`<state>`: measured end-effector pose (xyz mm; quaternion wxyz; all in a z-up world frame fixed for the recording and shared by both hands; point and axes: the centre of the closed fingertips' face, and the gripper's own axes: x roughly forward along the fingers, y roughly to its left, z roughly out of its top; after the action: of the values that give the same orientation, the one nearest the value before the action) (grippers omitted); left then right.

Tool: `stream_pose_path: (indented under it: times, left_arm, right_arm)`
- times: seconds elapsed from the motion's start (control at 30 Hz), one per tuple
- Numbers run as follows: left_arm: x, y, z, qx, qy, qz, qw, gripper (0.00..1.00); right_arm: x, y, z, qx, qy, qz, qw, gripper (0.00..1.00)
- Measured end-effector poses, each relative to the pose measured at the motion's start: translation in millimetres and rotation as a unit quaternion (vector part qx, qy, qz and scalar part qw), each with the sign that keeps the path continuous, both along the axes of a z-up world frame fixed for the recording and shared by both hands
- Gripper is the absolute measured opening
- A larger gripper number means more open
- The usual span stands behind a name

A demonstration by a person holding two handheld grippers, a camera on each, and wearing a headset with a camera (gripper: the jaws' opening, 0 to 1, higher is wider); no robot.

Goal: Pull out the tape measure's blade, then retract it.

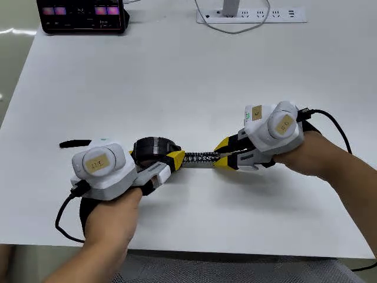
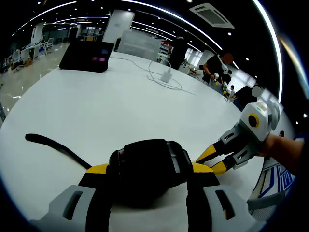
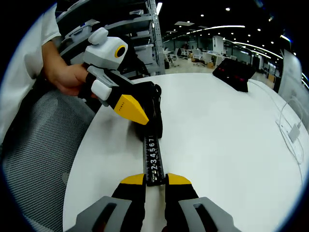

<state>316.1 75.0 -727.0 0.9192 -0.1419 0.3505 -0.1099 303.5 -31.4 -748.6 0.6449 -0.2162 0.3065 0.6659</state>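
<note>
— What sort of room is it?
— A big open hall with a dark ceiling, strip lights (image 3: 231,27) and a vent (image 2: 212,14).
— And the furniture?
— A white worktop (image 1: 177,71), with a power strip (image 1: 253,15) and a dark screen (image 1: 82,15) at its far edge. There's also metal shelving (image 3: 145,29) and a grey mesh chair (image 3: 43,145).

Black round-cased tape measure (image 1: 154,150) at the near left of the white counter (image 1: 177,88), its dark blade (image 1: 199,158) with white numerals drawn a short way out to the right, black strap (image 1: 75,143) trailing left
</note>
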Motion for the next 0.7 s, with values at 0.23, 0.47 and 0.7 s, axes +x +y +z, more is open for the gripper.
stream_pose_path:
  times: [0.23,0.47,0.7]
  left_arm:
    - [-0.7,-0.3,0.9,-0.002,0.000,0.000,1.0000,0.59]
    - [-0.7,0.2,1.0,-0.007,0.000,0.004,1.0000,0.59]
    - [-0.3,0.0,1.3,-0.007,-0.001,0.003,1.0000,0.59]
  right_arm:
    - [-0.4,6.8,0.4,0.006,0.002,0.001,1.0000,0.11]
    - [-1.6,16.0,1.5,0.013,0.003,0.001,0.9999,0.12]
    - [-1.6,26.0,1.9,0.016,0.004,0.004,0.9999,0.12]
